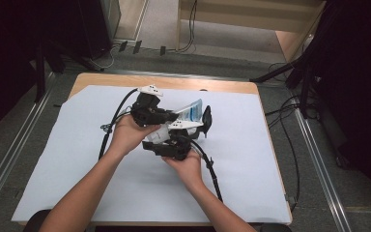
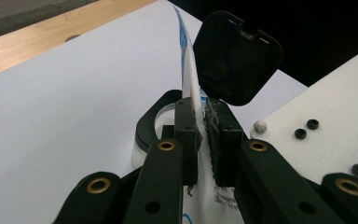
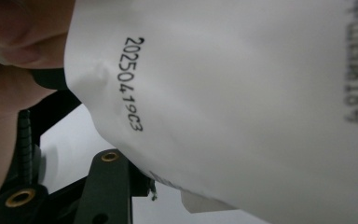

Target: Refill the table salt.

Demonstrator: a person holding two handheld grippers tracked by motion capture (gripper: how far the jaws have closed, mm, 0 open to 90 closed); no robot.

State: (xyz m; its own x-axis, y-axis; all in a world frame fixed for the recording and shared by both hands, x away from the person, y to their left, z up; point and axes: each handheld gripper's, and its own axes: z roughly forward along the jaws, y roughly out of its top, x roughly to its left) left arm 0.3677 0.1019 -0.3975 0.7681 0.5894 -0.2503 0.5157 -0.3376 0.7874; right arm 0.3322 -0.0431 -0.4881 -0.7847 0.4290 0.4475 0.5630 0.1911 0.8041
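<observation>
Above white table sheet: left gripper pinching soft pouch, lid flipped open; right gripper jaws unreadable. Floppy, slippery; grip near neck.

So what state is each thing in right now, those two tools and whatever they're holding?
Left tool: shut on the white pouch.
White pouch: held up off the table, printed with a date code.
Black flip lid: swung open.
Right tool: under the pouch, grip cannot be told.
White sheet: lying flat over the table.

Two hand-held grippers at pouch
</observation>
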